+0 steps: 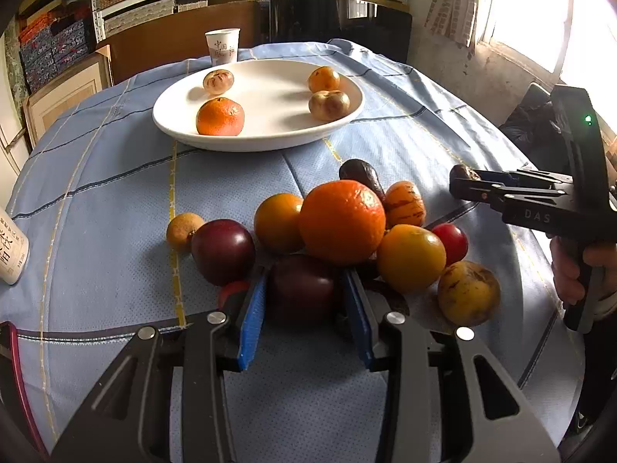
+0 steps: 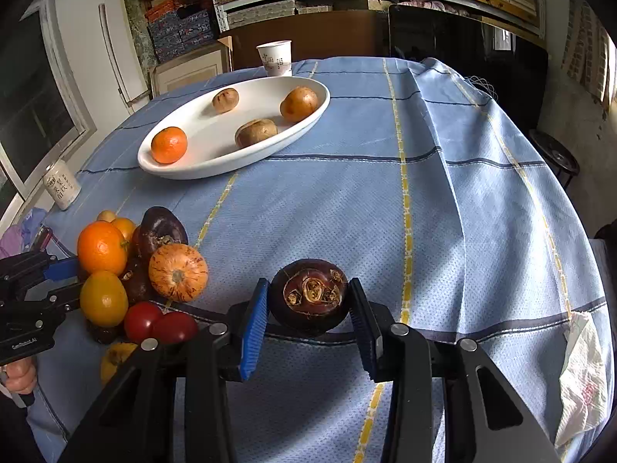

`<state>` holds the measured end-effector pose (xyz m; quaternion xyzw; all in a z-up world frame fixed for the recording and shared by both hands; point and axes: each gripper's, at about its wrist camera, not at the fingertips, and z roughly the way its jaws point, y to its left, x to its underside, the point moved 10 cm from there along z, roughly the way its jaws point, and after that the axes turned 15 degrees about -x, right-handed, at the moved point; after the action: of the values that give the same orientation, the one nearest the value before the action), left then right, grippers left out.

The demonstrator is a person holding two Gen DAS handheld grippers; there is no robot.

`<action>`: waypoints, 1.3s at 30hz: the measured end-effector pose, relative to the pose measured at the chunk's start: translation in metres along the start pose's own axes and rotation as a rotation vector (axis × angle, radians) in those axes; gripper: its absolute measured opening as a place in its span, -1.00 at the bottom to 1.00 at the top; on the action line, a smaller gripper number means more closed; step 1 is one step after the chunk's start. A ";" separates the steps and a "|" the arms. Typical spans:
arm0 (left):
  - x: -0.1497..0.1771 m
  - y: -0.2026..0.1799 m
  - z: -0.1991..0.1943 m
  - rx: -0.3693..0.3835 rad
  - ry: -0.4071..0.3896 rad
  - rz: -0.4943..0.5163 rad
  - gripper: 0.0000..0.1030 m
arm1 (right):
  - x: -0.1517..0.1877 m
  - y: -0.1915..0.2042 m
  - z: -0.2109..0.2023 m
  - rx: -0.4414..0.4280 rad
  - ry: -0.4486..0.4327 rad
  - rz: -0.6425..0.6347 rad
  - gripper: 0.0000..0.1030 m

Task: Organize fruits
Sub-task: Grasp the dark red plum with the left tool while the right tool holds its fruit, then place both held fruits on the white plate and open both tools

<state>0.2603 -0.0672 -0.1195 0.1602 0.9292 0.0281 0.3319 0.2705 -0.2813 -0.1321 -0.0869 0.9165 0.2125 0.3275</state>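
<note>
Left gripper (image 1: 304,301): blue pads closed against a dark purple fruit (image 1: 302,287) at lower centre, near edge of the fruit pile (image 1: 343,231).
Crowding: large orange (image 1: 342,222) just behind it, a plum (image 1: 223,250) at its left, yellow fruit (image 1: 410,257) at its right.
Right gripper (image 2: 308,308): clamped on a brown-purple round fruit (image 2: 310,295), lower centre, apart from the pile.
Plate (image 1: 266,141): upper centre, four fruits on it.
Cup (image 1: 222,47): behind the plate.

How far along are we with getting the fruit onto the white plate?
Early. Done: four fruits sit on the white plate. In hand: the right gripper holds a dark round fruit; the left gripper is clamped on a dark plum in the pile. Left: roughly ten fruits, including the big orange.
</note>
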 end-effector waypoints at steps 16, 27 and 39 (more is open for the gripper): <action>0.008 0.033 -0.044 0.125 -0.116 -0.229 -0.28 | -0.010 0.019 -0.018 -0.043 -0.099 -0.061 -0.19; -0.111 0.075 -0.004 0.137 -0.071 -0.288 -0.28 | -0.102 0.075 0.017 -0.207 -0.134 -0.089 -0.19; -0.165 0.099 0.068 -0.053 -0.002 -0.279 0.45 | -0.132 0.072 0.069 -0.239 -0.102 -0.024 0.04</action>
<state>0.4506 -0.0299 -0.0564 0.0207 0.9409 0.0061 0.3379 0.3895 -0.1837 -0.0718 -0.1255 0.8656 0.3205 0.3637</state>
